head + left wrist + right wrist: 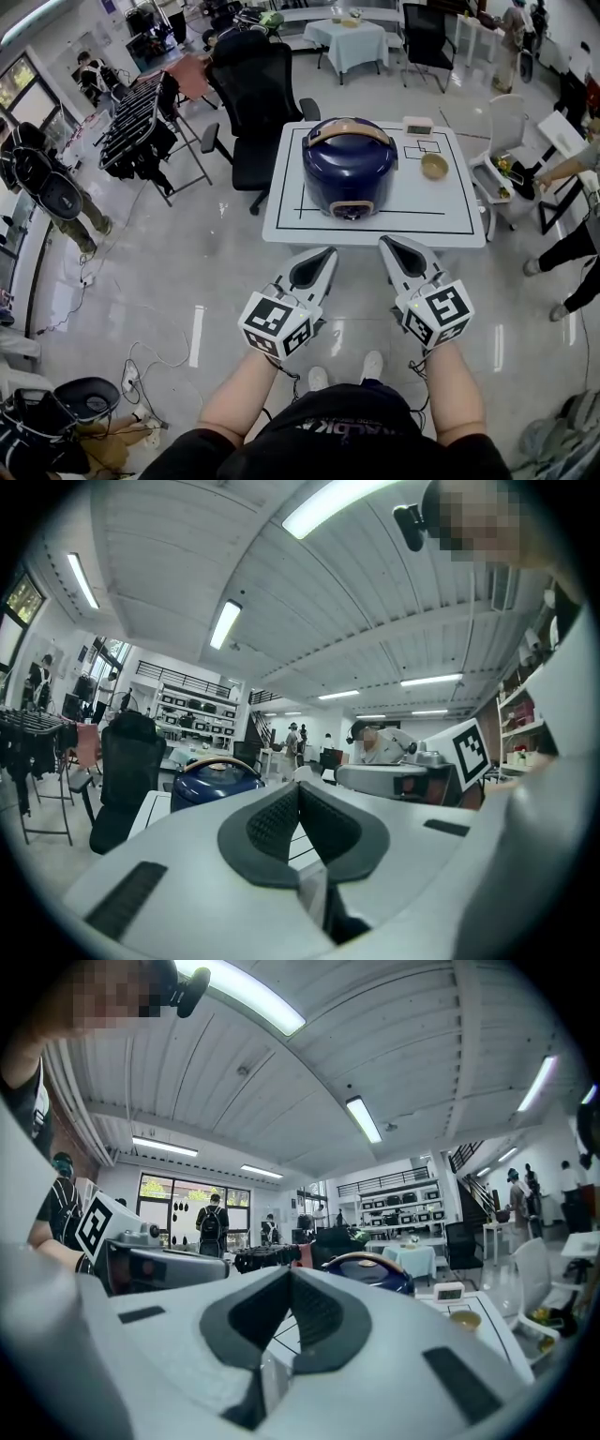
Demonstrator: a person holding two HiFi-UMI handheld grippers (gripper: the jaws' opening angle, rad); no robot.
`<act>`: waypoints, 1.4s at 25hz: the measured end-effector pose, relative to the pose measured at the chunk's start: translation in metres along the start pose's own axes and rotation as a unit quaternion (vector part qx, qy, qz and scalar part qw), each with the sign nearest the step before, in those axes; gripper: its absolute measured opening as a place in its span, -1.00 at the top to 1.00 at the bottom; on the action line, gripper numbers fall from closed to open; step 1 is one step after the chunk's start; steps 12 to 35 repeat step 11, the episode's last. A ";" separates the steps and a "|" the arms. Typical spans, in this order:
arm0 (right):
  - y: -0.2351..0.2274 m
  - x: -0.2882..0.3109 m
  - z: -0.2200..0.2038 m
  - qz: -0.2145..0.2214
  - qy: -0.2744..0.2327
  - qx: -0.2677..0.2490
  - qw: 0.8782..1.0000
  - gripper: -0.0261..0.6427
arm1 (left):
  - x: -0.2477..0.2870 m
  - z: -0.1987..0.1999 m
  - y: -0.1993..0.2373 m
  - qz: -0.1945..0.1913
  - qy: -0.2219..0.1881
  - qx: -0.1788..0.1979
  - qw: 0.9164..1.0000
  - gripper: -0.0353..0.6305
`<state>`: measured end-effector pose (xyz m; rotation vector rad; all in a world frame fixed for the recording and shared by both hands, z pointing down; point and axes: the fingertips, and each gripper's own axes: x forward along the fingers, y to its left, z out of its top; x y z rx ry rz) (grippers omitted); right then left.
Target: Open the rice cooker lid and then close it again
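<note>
A dark blue rice cooker (350, 167) with a tan carry handle stands lid down on the small white table (291, 211). It also shows past the jaws as the cooker (214, 778) in the left gripper view and the cooker (375, 1271) in the right gripper view. My left gripper (328, 251) hovers just short of the table's near edge, shut with nothing in it. My right gripper (384, 242) hovers beside it, also shut and empty. Both point level toward the cooker, well apart from it.
On the table right of the cooker sit a small tan bowl (434, 166) and a little white clock (418, 125). A black office chair (255, 103) stands behind the table. A white chair (506, 131) and a person's legs are at the right.
</note>
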<state>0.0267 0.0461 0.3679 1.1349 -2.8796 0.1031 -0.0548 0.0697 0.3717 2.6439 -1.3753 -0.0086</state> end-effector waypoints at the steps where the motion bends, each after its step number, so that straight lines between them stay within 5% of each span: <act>1: 0.000 0.001 0.000 -0.001 0.000 0.000 1.000 0.92 | 0.000 0.000 0.001 -0.001 0.001 0.000 1.000 0.88; 35: -0.003 0.006 0.000 -0.003 -0.004 0.001 1.000 0.92 | 0.005 -0.001 0.005 -0.004 0.003 0.000 1.000 0.88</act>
